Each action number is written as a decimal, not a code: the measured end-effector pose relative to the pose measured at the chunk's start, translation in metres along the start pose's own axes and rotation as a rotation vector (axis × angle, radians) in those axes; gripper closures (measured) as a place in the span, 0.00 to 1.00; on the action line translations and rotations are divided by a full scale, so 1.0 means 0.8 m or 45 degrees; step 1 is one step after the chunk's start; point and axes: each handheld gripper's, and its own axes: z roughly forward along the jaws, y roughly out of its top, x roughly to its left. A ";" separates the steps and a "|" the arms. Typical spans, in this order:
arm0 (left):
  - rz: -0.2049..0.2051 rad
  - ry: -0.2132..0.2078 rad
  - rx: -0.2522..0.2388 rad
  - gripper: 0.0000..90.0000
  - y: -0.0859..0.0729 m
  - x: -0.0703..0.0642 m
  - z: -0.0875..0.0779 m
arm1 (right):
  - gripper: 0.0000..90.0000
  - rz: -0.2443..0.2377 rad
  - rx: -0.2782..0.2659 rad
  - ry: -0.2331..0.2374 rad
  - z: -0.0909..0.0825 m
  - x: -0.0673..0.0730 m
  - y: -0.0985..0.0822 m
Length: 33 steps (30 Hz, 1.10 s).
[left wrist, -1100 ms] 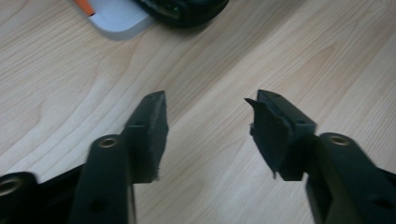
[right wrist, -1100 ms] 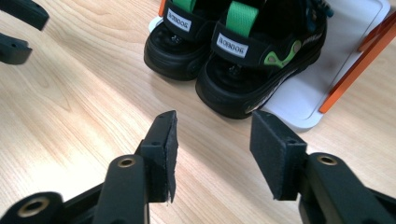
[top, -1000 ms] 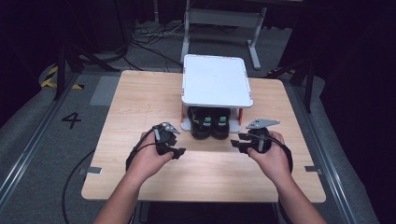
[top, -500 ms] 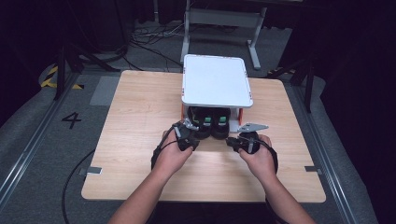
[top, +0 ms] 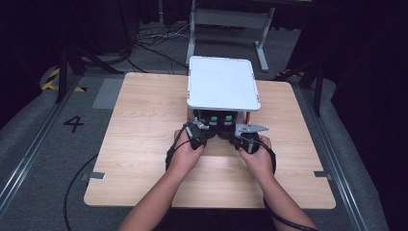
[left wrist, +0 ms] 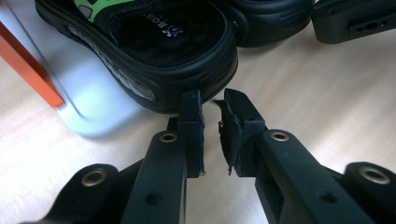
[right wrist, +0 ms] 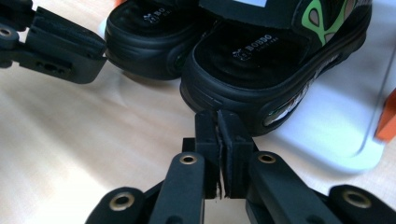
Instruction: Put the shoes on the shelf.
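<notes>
Rubber sandals: light, bendy, best pinched at heel rim
Left claw: nearly closed, nothing held
Right claw: fully closed, nothing held

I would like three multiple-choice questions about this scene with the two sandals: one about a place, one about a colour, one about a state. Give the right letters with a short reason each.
1. Where do the sandals stand?
A. under the white shelf
B. on top of the white shelf
C. on the floor

2. What colour marks the black sandals?
A. red
B. green
C. yellow

3. How are the right gripper's jaws?
A. wide open
B. shut with nothing between
C. shut on a sandal

Answers:
1 A: the left sandal and the right sandal sit beneath the white shelf.
2 B: green pattern on the straps.
3 B: the right gripper has its pads together just short of the heel.
</notes>
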 end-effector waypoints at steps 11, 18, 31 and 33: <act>0.018 0.059 -0.002 0.83 0.022 0.015 0.031 | 0.94 0.005 -0.027 -0.046 0.025 -0.029 0.019; 0.001 0.093 -0.063 0.82 0.027 0.028 0.043 | 0.94 -0.008 -0.059 -0.060 0.037 -0.038 0.022; -0.040 0.016 -0.081 0.64 0.026 0.031 0.033 | 0.74 -0.002 -0.054 -0.021 0.031 -0.037 0.025; -0.033 0.015 -0.078 0.62 0.022 0.026 0.020 | 0.70 -0.005 -0.047 -0.018 0.016 -0.036 0.026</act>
